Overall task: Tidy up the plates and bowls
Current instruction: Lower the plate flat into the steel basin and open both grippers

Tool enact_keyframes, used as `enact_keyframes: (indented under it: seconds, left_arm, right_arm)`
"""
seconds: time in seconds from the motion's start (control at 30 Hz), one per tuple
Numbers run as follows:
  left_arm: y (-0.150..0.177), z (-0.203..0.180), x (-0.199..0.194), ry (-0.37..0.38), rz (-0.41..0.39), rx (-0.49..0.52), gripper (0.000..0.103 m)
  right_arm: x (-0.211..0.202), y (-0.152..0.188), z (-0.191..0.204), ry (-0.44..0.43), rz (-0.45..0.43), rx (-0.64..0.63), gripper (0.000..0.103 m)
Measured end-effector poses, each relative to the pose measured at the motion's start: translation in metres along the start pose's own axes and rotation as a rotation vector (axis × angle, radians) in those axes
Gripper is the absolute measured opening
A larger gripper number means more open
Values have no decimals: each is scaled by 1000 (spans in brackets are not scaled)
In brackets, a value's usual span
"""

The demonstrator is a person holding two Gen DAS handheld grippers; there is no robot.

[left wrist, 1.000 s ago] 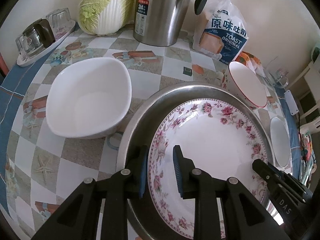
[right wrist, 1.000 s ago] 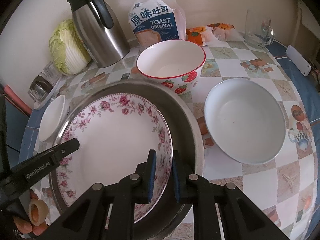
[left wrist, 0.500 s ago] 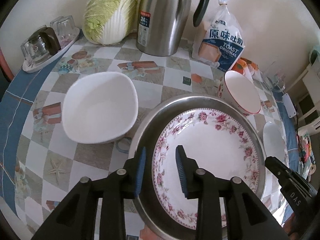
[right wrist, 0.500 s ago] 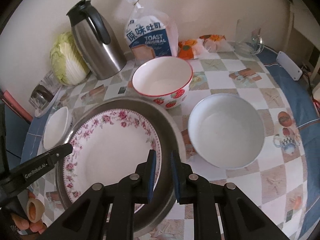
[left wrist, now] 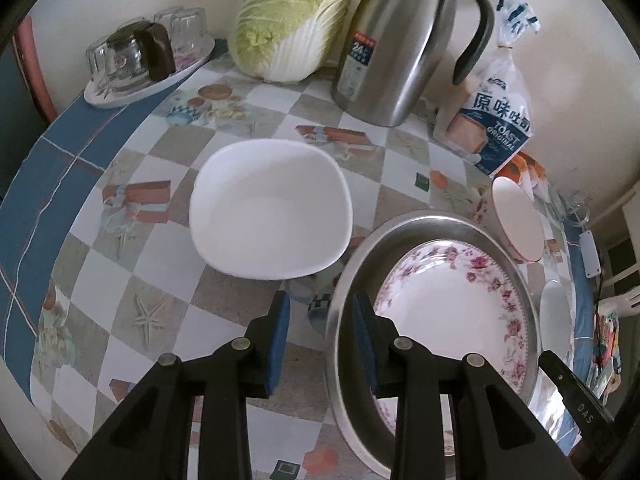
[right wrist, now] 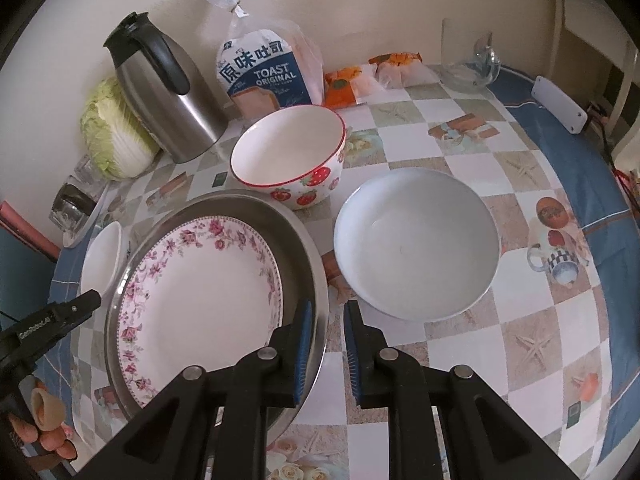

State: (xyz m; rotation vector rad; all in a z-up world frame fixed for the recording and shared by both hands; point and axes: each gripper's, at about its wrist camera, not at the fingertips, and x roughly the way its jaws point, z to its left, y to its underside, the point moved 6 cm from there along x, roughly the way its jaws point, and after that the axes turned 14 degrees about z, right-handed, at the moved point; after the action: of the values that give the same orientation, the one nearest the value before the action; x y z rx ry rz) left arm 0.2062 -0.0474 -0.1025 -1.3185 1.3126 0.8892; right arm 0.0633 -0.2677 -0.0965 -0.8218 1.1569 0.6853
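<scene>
A floral plate (right wrist: 200,288) lies inside a round steel tray (right wrist: 308,256); both also show in the left wrist view, plate (left wrist: 452,312) and tray (left wrist: 348,280). A squarish white bowl (left wrist: 268,208) sits left of the tray. A strawberry bowl (right wrist: 292,160) stands behind the tray and a round white bowl (right wrist: 416,240) to its right. My left gripper (left wrist: 320,328) is open and empty, above the table beside the tray's left rim. My right gripper (right wrist: 326,344) is open and empty, its left finger over the tray's right rim.
A steel thermos jug (left wrist: 400,40), a napa cabbage (left wrist: 292,16), a toast bag (right wrist: 268,76) and a small tray of glasses (left wrist: 144,56) stand along the wall. Orange snack packs (right wrist: 360,76) and a white box (right wrist: 560,104) lie at the far right.
Both grippers have pulled back and up from the floral plate's rim. The left one has swung left over the table; the right one now stands at the tray's right rim.
</scene>
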Motion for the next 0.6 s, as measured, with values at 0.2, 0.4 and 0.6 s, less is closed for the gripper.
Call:
enact_keyframes:
  seconds: [0.2, 0.4, 0.6]
  left_arm:
    - [2, -1, 10, 1, 24, 3, 32]
    - [5, -4, 17, 10, 44, 22, 18]
    - [7, -8, 22, 19, 52, 38, 12]
  right_arm:
    - [8, 3, 6, -6, 24, -25, 19]
    - [14, 6, 5, -14, 39, -29, 16]
    - [15, 7, 5, -23, 34, -29, 16]
